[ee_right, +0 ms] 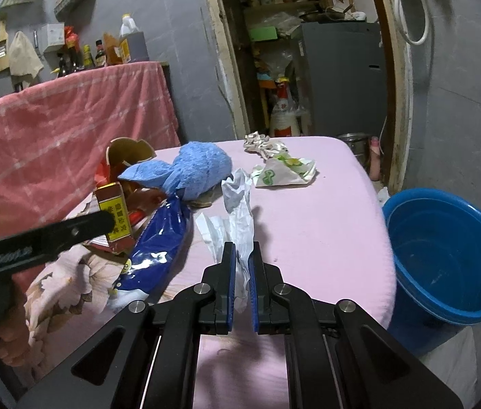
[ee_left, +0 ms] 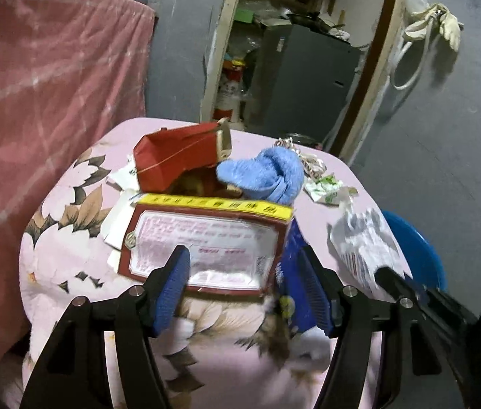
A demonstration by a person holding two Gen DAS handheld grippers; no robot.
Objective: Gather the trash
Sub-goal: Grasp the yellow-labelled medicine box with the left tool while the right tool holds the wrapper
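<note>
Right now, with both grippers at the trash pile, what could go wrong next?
The left gripper stands open around the red and yellow box, pads apparently not pressing, so lifting now could miss it. The right gripper pinches only one end of the white wrapper; it may tear or slip before reaching the blue bucket.

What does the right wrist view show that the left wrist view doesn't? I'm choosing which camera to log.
Right wrist only: the blue tub's empty inside, and the right hand-held gripper shut on a white wrapper. Left wrist only: the red box's printed face between the open left hand-held gripper. Both: blue towel, green-and-white wrapper.
</note>
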